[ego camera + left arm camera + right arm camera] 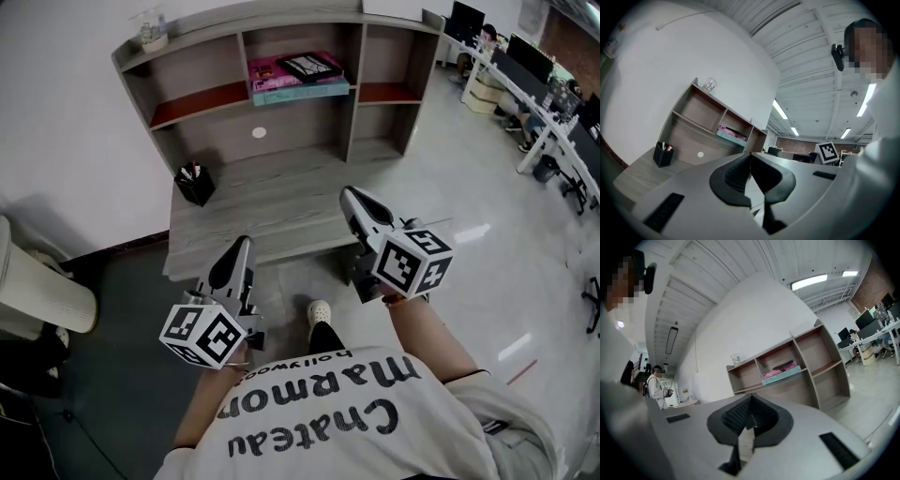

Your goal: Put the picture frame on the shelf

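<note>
The picture frame [309,66], dark-edged, lies flat on pink and teal books [291,86] in the middle upper compartment of the grey wooden shelf unit [349,103]. It shows small in the left gripper view [732,132] and the right gripper view [783,365]. My left gripper [242,244] hangs over the desk's front edge, jaws shut and empty [750,155]. My right gripper [349,193] is over the desk's right front corner, jaws likewise shut with nothing in them [751,397]. Both are well short of the shelf.
A black pen holder [195,184] stands at the desk's left. A clear jar [150,33] sits on top of the shelf unit. A white bin [42,291] is at the left; office desks and chairs [548,103] fill the right. A person [657,383] stands far off.
</note>
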